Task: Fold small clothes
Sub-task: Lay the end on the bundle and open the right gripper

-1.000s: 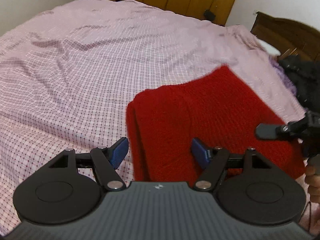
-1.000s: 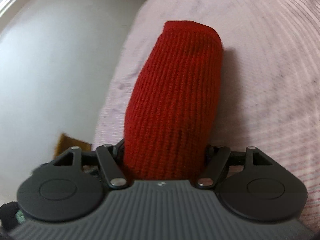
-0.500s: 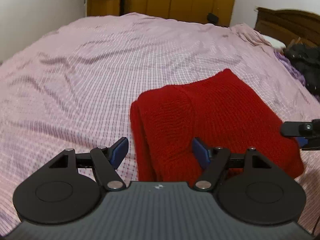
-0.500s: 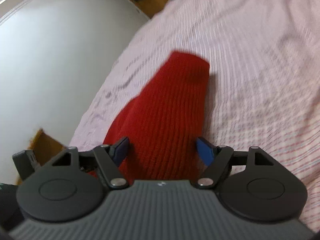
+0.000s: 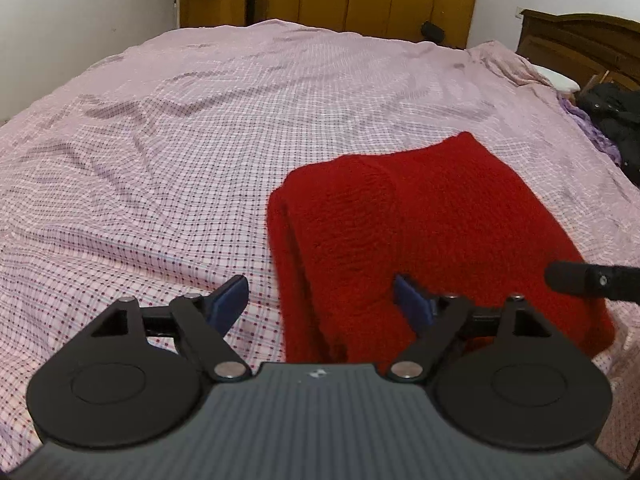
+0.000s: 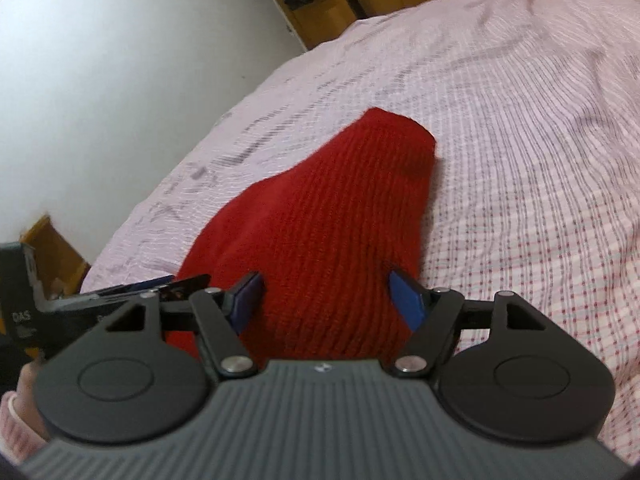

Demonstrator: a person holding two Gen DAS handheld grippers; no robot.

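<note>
The left tool point(image 5: 320, 300) stood wide, its jaws having just been opening; the folded red knitted garment point(image 5: 420, 232) lay on the bed's pink checked sheet point(image 5: 160, 160), its near left edge falling between the blue pads point(image 5: 230, 300), neither pad pressing it; a black finger of the right tool point(image 5: 580, 278) reached in over the garment's right side. The right tool point(image 6: 326, 300) also stood wide, the garment directly ahead and between its pads, untouched; the left tool showed at its left, with a person's hand in a pink cuff point(image 6: 16, 412) below.
</note>
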